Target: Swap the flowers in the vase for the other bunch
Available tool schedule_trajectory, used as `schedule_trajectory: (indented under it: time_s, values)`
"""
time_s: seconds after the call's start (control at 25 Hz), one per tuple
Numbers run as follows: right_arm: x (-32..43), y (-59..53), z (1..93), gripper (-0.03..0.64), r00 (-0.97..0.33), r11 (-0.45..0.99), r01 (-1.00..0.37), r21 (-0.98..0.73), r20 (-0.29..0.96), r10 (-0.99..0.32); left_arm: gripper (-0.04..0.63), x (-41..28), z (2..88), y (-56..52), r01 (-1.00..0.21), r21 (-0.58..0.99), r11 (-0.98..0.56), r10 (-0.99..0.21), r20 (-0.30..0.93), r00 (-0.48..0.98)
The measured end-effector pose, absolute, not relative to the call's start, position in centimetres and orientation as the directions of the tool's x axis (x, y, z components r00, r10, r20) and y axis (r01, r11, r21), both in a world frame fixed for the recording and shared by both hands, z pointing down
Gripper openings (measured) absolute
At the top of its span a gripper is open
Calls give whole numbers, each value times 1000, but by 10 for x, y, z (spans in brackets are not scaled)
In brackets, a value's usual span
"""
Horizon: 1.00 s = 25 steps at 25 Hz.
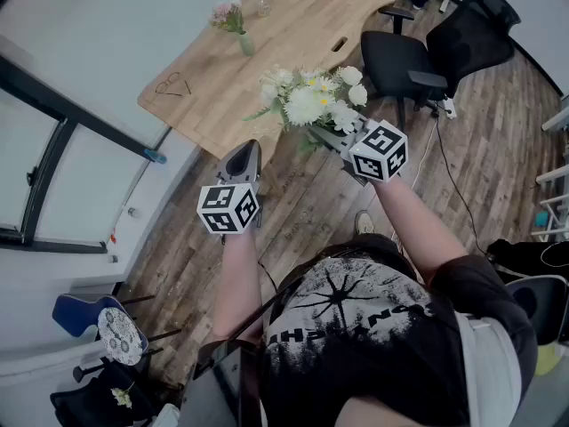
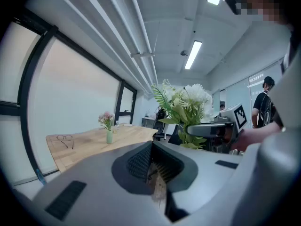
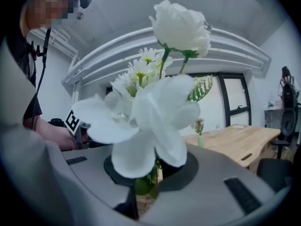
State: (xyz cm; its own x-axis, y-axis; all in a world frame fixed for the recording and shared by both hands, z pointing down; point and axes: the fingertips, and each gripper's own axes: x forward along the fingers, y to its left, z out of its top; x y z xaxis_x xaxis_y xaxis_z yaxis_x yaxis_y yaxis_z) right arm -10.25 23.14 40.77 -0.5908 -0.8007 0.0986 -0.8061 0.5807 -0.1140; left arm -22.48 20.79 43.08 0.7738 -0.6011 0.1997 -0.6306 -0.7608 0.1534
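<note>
Office chair [image 1: 400, 65] right of bench [image 1: 293, 34], eyeglasses [image 1: 173, 84] on its left end | far green vase [image 1: 246, 44] holds pink flowers [image 1: 227, 13] | right gripper [image 1: 326, 135] clamps white bouquet [image 1: 311, 100]; left gripper [image 1: 244, 152] closed, empty

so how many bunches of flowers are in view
2. A white bunch held in the right gripper; a pink bunch in the green vase on the table. Others may be hidden.

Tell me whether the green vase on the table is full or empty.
Full: the pink bunch stands in the vase, upright on the table.
</note>
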Motion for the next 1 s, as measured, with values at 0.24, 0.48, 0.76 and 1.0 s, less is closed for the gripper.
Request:
schedule_trajectory:
  time_s: [0.24,0.48,0.76,1.0]
  values:
    - [-102,231,407,66,-588,579,-808,-108,97,-803,15,-221,429,206,-626,151,-765,-598,197,777]
    - [-102,230,409,66,-575,564,-817,-120,93,-813,15,-221,431,204,-617,150,-772,-590,191,784]
    - [-95,222,414,66,-564,553,-825,-120,104,-819,15,-216,438,194,-611,158,-776,-582,196,789]
    - [-78,203,409,66,-562,552,-826,-115,97,-821,16,-200,437,174,-611,158,-776,-582,195,790]
